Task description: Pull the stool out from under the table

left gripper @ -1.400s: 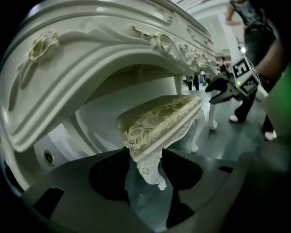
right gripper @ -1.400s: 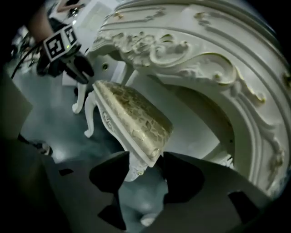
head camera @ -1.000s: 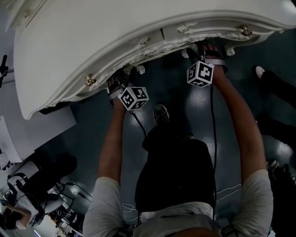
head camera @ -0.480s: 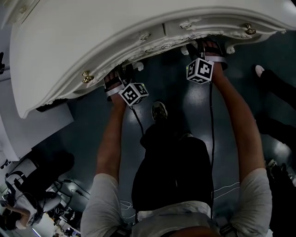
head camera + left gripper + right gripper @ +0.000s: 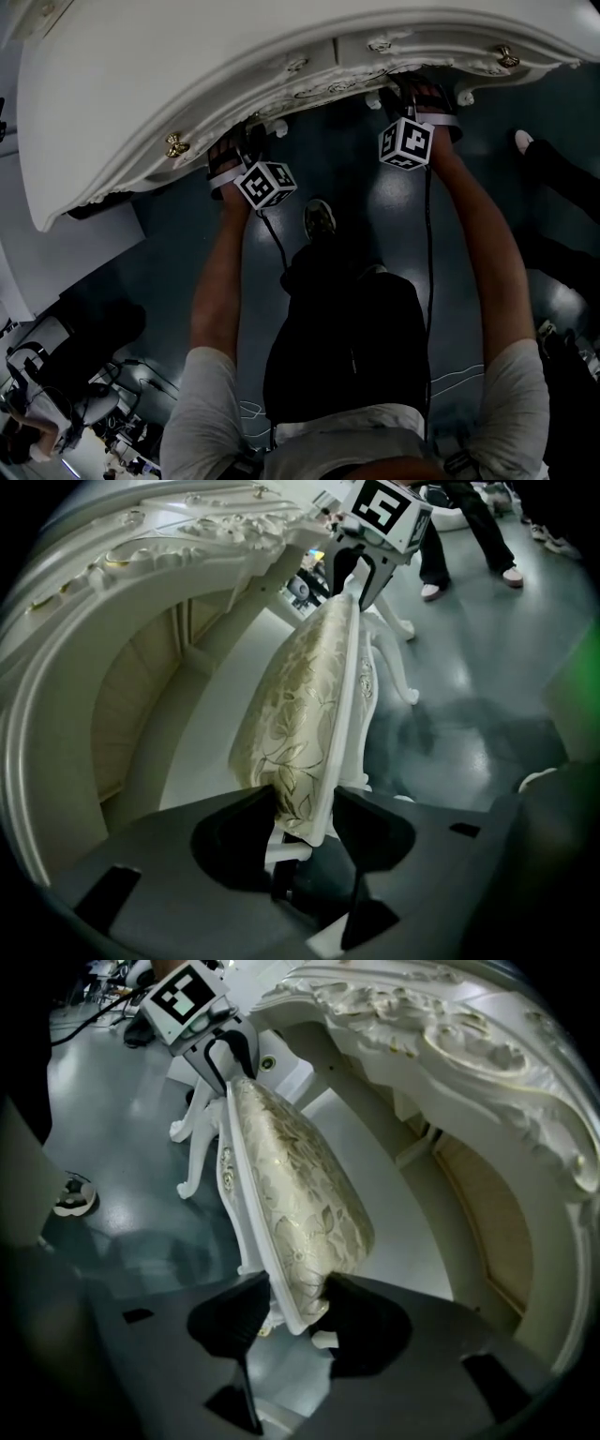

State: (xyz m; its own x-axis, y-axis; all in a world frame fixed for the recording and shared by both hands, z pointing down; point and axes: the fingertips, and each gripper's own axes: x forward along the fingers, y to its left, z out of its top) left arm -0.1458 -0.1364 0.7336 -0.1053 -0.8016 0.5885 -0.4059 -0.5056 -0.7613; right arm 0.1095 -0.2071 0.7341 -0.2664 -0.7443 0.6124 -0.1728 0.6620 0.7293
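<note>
The stool [image 5: 300, 714] has a gold floral cushion on a white carved frame and stands under the white table [image 5: 187, 66]. In the left gripper view my left gripper [image 5: 305, 803] has one end of the seat between its closing jaws, pads on cushion and frame. At the other end, my right gripper [image 5: 298, 1288] is also closing, its pads against the seat's frame and cushion. In the head view only the two marker cubes, the left cube [image 5: 267, 183] and the right cube [image 5: 406, 142], show at the table's edge. The jaws and the stool are hidden beneath the top.
The table's carved apron [image 5: 450, 1035] curves close above the stool. My own shoe [image 5: 321, 217] stands on the dark glossy floor between my arms. A bystander's feet [image 5: 525, 141] are at the right. Equipment and cables [image 5: 47, 366] lie at the lower left.
In the head view the left marker cube has shifted slightly up and left, toward the table's edge. The right cube has barely moved.
</note>
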